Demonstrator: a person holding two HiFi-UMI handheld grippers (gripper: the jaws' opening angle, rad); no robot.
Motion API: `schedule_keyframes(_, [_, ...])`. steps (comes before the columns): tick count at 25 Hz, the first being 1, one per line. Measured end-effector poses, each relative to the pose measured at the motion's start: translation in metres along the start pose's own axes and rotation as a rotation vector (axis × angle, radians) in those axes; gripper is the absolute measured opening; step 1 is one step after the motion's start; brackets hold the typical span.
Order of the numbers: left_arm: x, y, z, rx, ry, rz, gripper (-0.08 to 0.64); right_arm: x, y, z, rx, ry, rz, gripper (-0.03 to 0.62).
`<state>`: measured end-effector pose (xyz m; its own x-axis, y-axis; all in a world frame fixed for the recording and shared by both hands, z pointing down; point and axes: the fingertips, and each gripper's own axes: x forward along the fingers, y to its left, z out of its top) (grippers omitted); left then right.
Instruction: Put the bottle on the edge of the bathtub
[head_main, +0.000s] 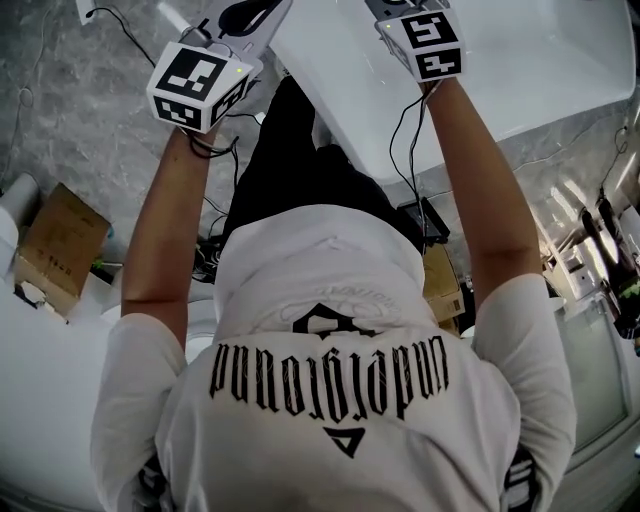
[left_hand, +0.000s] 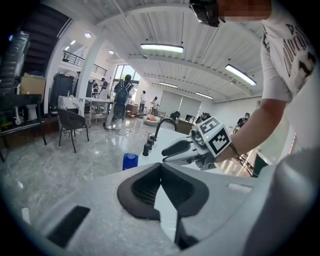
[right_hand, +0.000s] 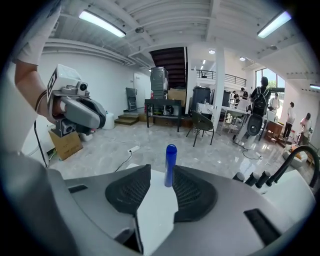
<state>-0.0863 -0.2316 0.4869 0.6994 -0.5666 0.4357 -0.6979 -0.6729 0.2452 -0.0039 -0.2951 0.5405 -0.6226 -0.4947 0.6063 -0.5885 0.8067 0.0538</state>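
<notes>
Bottle, blue and slim with a rounded cap, stands upright on the white rim of the bathtub. It shows through the gap of the right gripper, whose jaws are spread apart, and neither dark ribbed pad presses on it. In the left gripper view it stands free on the rim, apart from that gripper's tips. The left gripper has its jaws together at the tips with nothing between them, and only white tub shows through the slit below. In the head view the person holds both grippers out in front, each with its marker cube on top and a thin black cable hanging near the wrist; the right one is over the tub. Farther along the rim a black curved tap rises beside a row of black knobs. Beyond the tub lies a grey marbled floor with a white power strip, a cardboard box and a dark chair. Far back, people stand near tables.
</notes>
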Motion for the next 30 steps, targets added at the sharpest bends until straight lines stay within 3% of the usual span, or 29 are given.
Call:
schedule_keyframes(6, [-0.022, -0.047, 0.015, 0.024, -0.042, 0.033, 0.015, -0.069, 0.030, 0.006, 0.007, -0.066, 0.042, 0.049])
schedule_keyframes(9, [-0.036, -0.077, 0.025, 0.045, -0.070, 0.030, 0.015, -0.105, 0.045, 0.011, -0.006, -0.091, 0.057, 0.029])
schedule_keyframes(16, [-0.072, -0.124, 0.036, 0.056, -0.126, 0.060, 0.015, -0.170, 0.065, 0.027, -0.008, -0.165, 0.034, 0.017])
schedule_keyframes(30, [-0.127, -0.179, 0.057, 0.125, -0.207, 0.093, 0.015, -0.250, 0.094, 0.051, -0.051, -0.255, -0.012, 0.015])
